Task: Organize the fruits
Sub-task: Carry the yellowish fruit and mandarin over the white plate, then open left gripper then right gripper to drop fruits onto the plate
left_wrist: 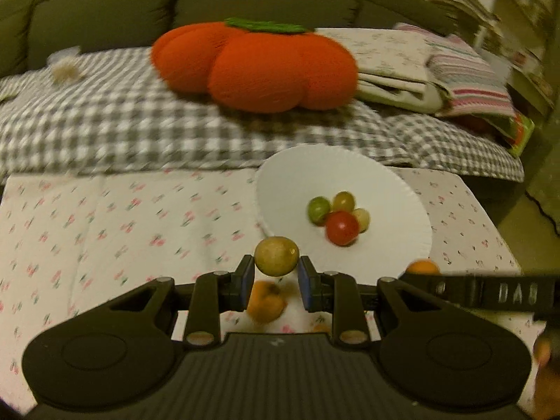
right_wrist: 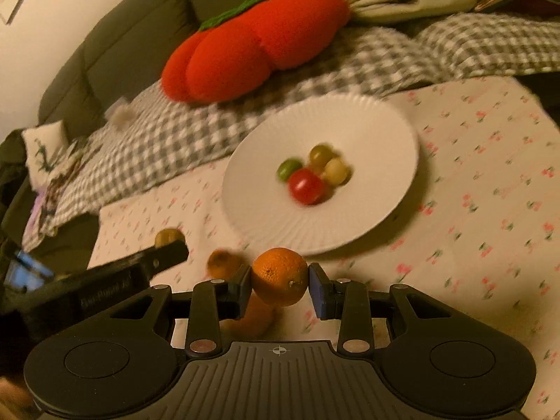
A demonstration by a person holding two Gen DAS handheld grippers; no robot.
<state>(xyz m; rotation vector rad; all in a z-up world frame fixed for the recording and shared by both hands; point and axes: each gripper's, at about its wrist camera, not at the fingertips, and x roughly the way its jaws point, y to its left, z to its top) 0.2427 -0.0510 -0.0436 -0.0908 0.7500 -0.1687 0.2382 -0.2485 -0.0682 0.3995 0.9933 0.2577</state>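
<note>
At lower centre of the left wrist view, we are gripping a yellow-green fruit (left_wrist: 277, 256) in the left gripper (left_wrist: 276, 273); right of it, four small fruits are already sitting on the white plate (left_wrist: 402, 189). We are clamping a mandarin (right_wrist: 280, 276) in the right gripper (right_wrist: 280, 285), so both, and one orange fruit (left_wrist: 265, 301) on the cloth, are still awaiting placement.

Raised letters reading "DAB", possibly mirrored or cut short, stand on the black arm of the right gripper (left_wrist: 486, 292) where it crosses the lower right of the left wrist view. In the right wrist view, faint embossed lettering runs along the left gripper (right_wrist: 105, 288); it is too blurred to read. No other writing is legible.
</note>
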